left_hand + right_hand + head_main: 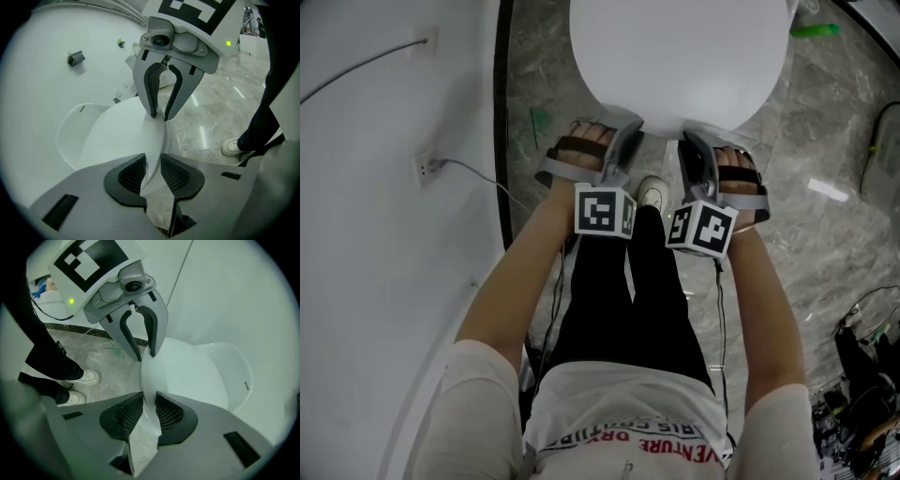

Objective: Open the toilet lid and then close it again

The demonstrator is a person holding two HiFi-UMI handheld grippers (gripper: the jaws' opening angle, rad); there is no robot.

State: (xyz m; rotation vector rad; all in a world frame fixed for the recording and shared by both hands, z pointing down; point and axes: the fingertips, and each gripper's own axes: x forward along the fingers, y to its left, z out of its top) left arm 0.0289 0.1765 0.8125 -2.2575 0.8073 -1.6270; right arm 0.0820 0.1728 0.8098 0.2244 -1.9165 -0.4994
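White fills most of the scene: the wall [375,187] to the left of the lid, then the lid [680,56] itself, a broad smooth oval lying near level over the toilet, with grey marble floor [825,122] to its right and in front of it. Whether the lid has met the seat below I cannot tell. Floor shows under its front rim [163,133] in both gripper views, so I judge the closing to be at its very end or just short of it. Both grippers are at that front rim, side by side and pointing steeply down. The right gripper [149,401] is clamped on the lid, the rim filling the gap between its pads [169,414]. The left gripper [153,163] also grasps the rim, one pad on the lid's top face and the other under the edge, though its jaws stand a touch wider and the hold looks lighter. To finish well, the two should lower at one pace so the lid does not twist on its hinge. Neither should let go until the rim rests, or the smooth surface may slip and slam. The jaws should then open fully before backing straight out toward the shoe [652,192] in front of the lid, so no pad catches the rim.
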